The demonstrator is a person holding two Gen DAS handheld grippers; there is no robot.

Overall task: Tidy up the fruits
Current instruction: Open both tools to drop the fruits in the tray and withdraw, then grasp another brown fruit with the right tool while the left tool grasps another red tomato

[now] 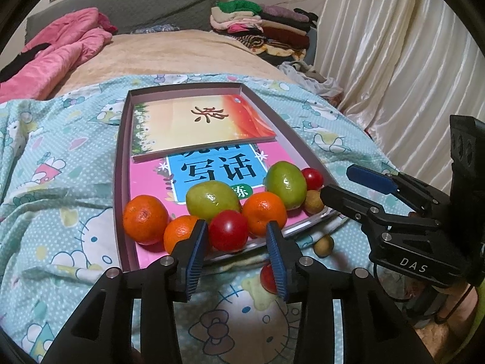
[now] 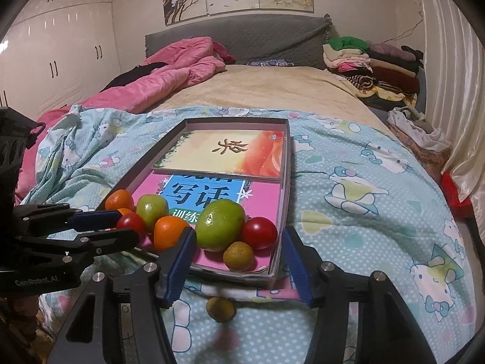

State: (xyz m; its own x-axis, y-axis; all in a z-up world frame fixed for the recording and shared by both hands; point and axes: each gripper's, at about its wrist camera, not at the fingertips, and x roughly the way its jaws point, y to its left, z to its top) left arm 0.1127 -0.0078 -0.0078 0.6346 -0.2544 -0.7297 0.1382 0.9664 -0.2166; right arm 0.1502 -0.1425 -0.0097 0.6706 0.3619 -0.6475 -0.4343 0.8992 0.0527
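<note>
A shallow grey box (image 1: pixel 119 163) on the bed holds two books and, at its near end, several fruits: oranges (image 1: pixel 145 219), green fruits (image 1: pixel 212 198), red tomatoes (image 1: pixel 228 230) and a small brown longan (image 1: pixel 312 201). My left gripper (image 1: pixel 236 253) is open and empty, its jaws on either side of a tomato in the box. A second tomato (image 1: pixel 268 277) and a longan (image 1: pixel 323 245) lie on the blanket outside the box. My right gripper (image 2: pixel 238 265) is open and empty just before the box's near edge (image 2: pixel 230 276), above the loose longan (image 2: pixel 220 308).
The box (image 2: pixel 286 163) lies on a blue cartoon-print blanket (image 2: pixel 363 200). A pink quilt (image 2: pixel 169 72) is at the far left. Folded clothes (image 2: pixel 369 60) are stacked at the far right. Cream curtains (image 1: pixel 394 54) hang on the right.
</note>
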